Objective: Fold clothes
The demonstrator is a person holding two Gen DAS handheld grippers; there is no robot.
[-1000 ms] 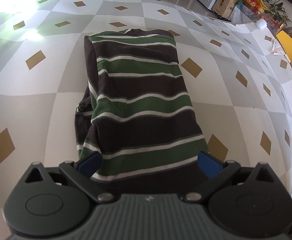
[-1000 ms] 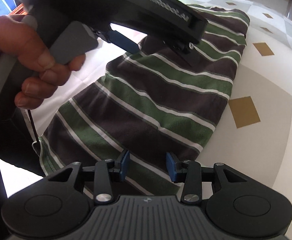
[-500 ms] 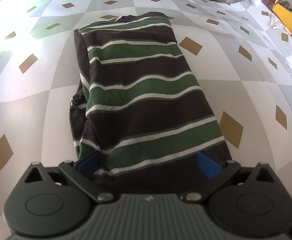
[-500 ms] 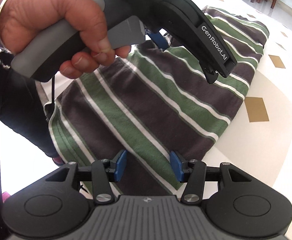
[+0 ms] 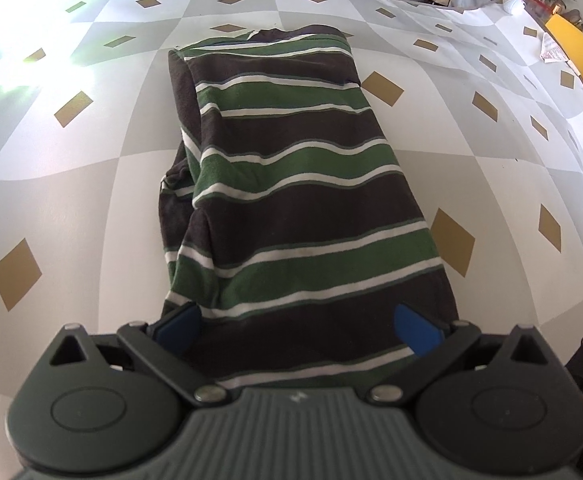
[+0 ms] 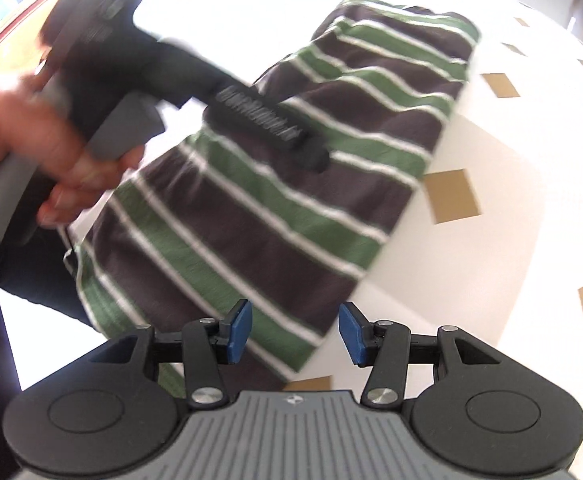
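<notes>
The striped shirt [image 5: 291, 184] lies folded into a long strip on the checked tablecloth [image 5: 71, 184], with bare cloth to both its left and right. The left gripper [image 5: 295, 324] stands spread wide over the shirt's near end, grasping nothing. The right gripper [image 6: 294, 334] is released above the near right corner. The right view is blurred, and the shirt's near hem is hidden behind both grippers.

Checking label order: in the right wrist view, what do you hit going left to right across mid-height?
Person's hand on the left hand-held gripper's handle → striped shirt → gold diamond on the checked tablecloth.
</notes>
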